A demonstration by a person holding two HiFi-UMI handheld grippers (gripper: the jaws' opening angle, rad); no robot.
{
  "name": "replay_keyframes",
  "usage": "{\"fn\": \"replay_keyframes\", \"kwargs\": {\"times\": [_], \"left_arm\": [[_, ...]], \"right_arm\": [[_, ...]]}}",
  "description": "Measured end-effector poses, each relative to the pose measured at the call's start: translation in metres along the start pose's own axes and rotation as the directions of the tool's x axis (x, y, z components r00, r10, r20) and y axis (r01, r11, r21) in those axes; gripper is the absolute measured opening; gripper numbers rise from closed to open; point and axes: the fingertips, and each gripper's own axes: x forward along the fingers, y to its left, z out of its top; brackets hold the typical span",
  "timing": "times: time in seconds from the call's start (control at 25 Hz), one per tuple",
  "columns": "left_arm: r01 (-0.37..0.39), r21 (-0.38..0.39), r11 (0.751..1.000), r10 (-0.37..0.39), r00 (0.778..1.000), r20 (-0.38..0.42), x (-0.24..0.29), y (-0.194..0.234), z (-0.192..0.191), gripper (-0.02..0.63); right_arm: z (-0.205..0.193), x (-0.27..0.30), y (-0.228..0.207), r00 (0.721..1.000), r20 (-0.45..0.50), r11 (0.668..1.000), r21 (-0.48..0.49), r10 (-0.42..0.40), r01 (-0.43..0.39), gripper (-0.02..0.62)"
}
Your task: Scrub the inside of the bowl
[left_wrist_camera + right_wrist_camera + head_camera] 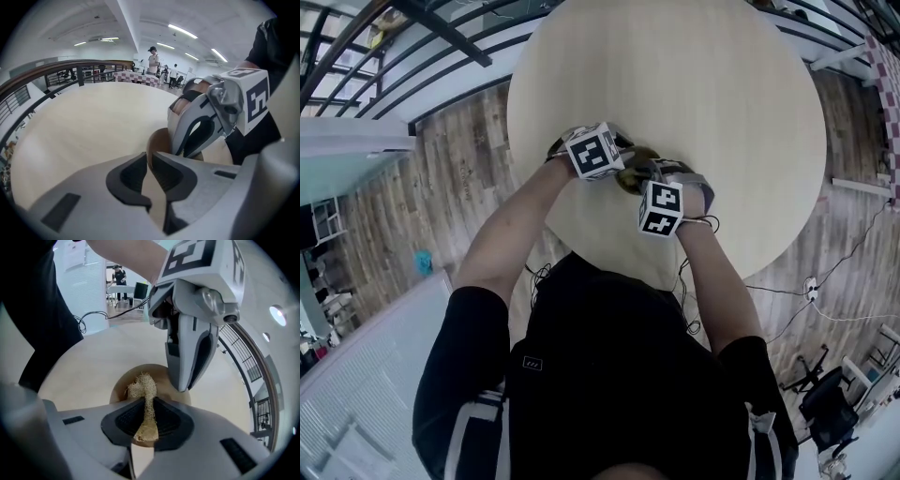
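A round pale wooden table [722, 103] fills the upper middle of the head view. It is ringed by grey-brown plank floor [431, 169], and a black metal railing [441, 33] is seen at the upper left. A small brown bowl [159, 140] is found in the table's lower half, its rim pinched by the nearly closed left gripper [149, 166]. A tan fibrous loofah scrubber [145, 394] is clamped in the right gripper [146, 420] over the bowl's opening.

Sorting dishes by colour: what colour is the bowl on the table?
The bowl is brown; the right gripper view shows it best.
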Motion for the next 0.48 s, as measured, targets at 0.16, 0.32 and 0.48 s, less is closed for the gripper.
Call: {"fn": "replay_keyframes", "kwargs": {"times": [0.16, 0.32, 0.48], "left_arm": [[-0.020, -0.103, 0.995, 0.027, 0.998, 0.065, -0.009, -0.006, -0.011, 0.048], [-0.036, -0.254, 0.967, 0.075, 0.986, 0.148, -0.014, -0.014, -0.019, 0.058], [-0.090, -0.450, 0.888, 0.207, 0.954, 0.218, -0.020, -0.014, -0.022, 0.058]], "right_arm": [[-0.004, 0.002, -0.010, 0.998, -0.012, 0.998, 0.015, -0.057, 0.057, 0.063], [-0.007, 0.003, -0.029, 0.991, -0.009, 0.988, 0.084, -0.131, 0.131, 0.063], [-0.007, -0.002, -0.045, 0.983, 0.055, 0.933, 0.328, -0.173, 0.146, 0.063]]}}
